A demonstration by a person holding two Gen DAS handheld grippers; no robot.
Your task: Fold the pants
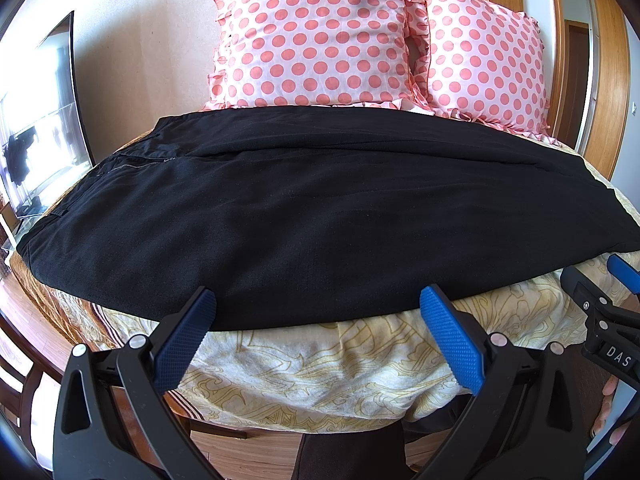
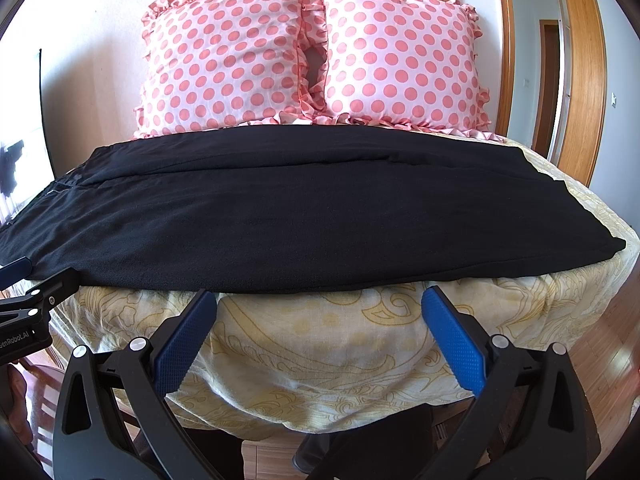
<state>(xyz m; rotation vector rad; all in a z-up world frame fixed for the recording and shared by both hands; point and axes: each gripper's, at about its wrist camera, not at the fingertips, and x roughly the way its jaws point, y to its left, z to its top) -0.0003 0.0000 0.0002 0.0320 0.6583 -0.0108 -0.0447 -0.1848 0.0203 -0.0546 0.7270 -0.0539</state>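
Black pants [image 1: 304,216] lie flat across the bed, waistband to the left, leg ends to the right, one leg folded over the other. My left gripper [image 1: 318,300] is open, its blue pads just at the pants' near edge, nothing between them. In the right wrist view the same pants [image 2: 288,220] span the bed, and my right gripper [image 2: 320,300] is open just below their near edge, over the bedspread. The right gripper's blue pad [image 1: 622,276] shows at the right edge of the left wrist view; the left gripper's pad [image 2: 16,272] shows at the left edge of the right wrist view.
Two pink polka-dot pillows [image 1: 320,36] [image 2: 400,60] lean against the wall at the head of the bed. A yellow patterned bedspread [image 1: 328,364] hangs over the near edge. A TV screen [image 1: 36,128] stands left; a wooden door frame [image 2: 580,60] is right. Wood floor lies below.
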